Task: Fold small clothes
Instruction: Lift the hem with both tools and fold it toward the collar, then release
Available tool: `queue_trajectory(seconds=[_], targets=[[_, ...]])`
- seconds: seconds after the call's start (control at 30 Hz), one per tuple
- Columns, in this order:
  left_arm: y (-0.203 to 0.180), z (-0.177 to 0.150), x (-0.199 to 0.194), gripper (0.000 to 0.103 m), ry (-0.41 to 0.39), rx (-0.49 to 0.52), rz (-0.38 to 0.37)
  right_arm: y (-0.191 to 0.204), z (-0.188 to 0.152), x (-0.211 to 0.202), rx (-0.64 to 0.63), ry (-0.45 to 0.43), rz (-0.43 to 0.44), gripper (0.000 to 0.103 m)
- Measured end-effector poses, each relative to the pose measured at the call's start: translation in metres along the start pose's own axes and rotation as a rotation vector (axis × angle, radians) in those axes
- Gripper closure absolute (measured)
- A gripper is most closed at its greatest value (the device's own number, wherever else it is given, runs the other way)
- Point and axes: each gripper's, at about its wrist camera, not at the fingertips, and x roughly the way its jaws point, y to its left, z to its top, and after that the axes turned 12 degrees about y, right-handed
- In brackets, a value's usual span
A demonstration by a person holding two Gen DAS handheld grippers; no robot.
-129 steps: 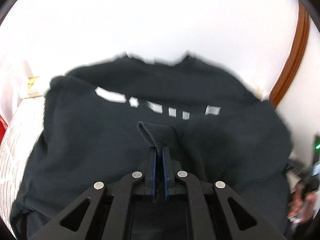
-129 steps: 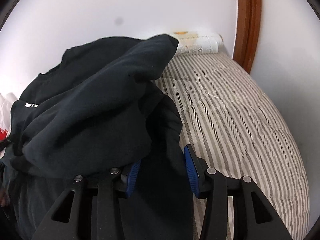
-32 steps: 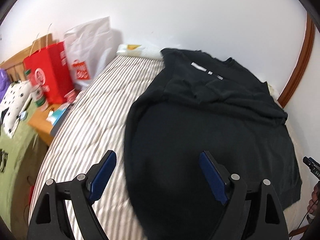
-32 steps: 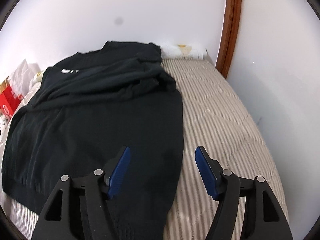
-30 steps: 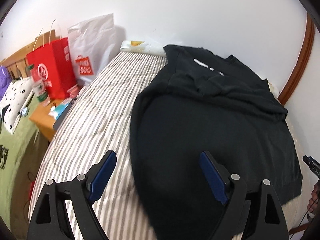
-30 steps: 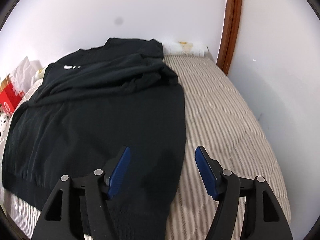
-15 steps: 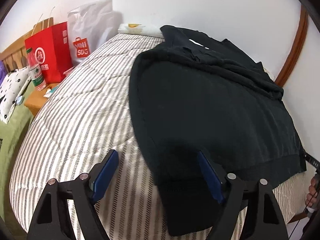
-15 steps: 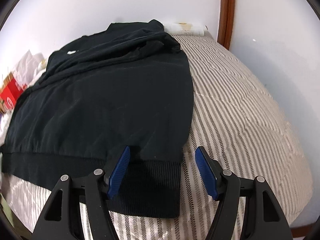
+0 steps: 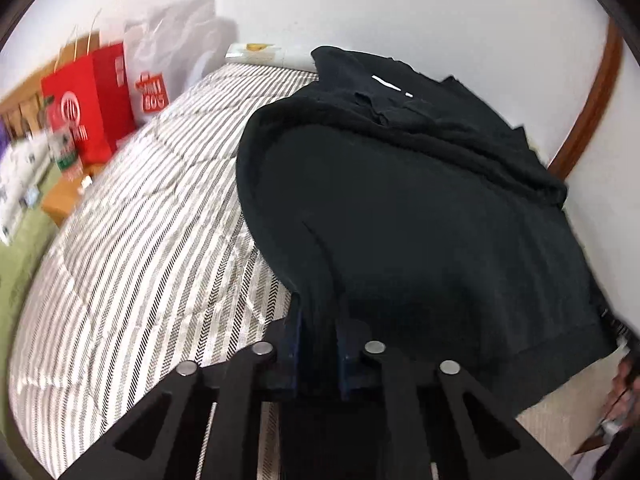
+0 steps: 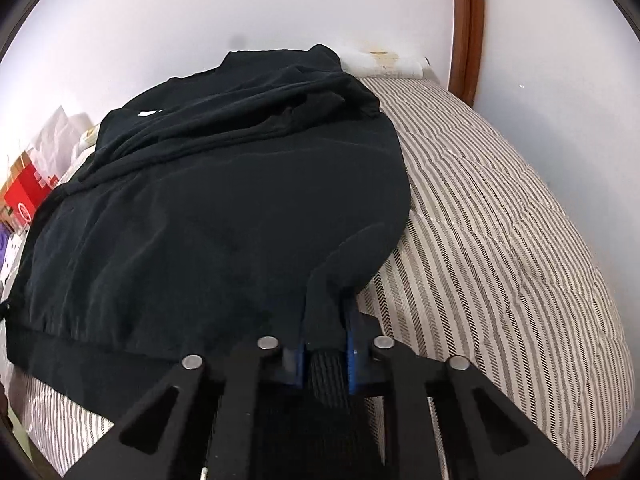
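Sweatshirt, left wrist view: black sweatshirt (image 9: 420,208) lies spread over the striped bed (image 9: 152,208), filling the centre and right of the frame; its ribbed hem runs along the lower right.
Left hand-held gripper: left hand-held gripper (image 9: 318,340) sits at bottom centre, its blue pads closed on the sweatshirt's near left hem corner; the jaws have just been closing, with fabric bunched up between them.
Upper garment: folded sleeves and a white label show in the upper centre, near the white wall.
Surroundings, left: red paper bag (image 9: 86,104) and white shopping bag (image 9: 168,64) stand at the upper left, beside the bed.
Surroundings, right: brown wooden trim (image 9: 592,92) curves down the upper right edge.
Sweatshirt, right wrist view: the same black garment (image 10: 224,208) covers the centre and left of the frame, with bare striped bedding on the right.
Right hand-held gripper: right hand-held gripper (image 10: 326,360) at bottom centre is clamped on the ribbed hem at the near right corner; its jaws have just been closing, and ribbed fabric shows between the blue pads.
Cloth at the grip: fabric rises in a small ridge just above the pads.
Background: the red bag sits at the far left edge; a small pale pillow (image 10: 394,62) lies at the top centre against the wall.
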Motion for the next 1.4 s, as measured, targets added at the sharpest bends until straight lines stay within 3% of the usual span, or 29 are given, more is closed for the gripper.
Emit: queue_trajectory(seconds=[0.17,0.4,0.57,0.87,1.13,1.4], targets=[[0.008,-0.008,-0.02,0.094,-0.022,-0.024,-0.076,-0.008,-0.015,-0.02,-0.01,-0.003,0.034,0.092],[-0.001,-0.029,-0.063,0.095,-0.101,0.009,-0.077,-0.008,-0.041,-0.067,-0.025,-0.059,0.047,0.093],[0.001,-0.044,-0.101,0.095,-0.181,0.005,-0.126,-0.011,-0.06,-0.113,-0.042,-0.125,0.064,0.093],[-0.009,-0.046,-0.129,0.095,-0.247,0.007,-0.138,-0.009,-0.069,-0.161,-0.039,-0.232,0.082,0.093],[-0.015,-0.018,-0.122,0.095,-0.283,0.006,-0.094,-0.008,-0.048,-0.158,-0.012,-0.257,0.105,0.093],[-0.034,0.044,-0.113,0.095,-0.31,0.011,-0.083,-0.013,0.021,-0.15,0.032,-0.269,0.12,0.092]])
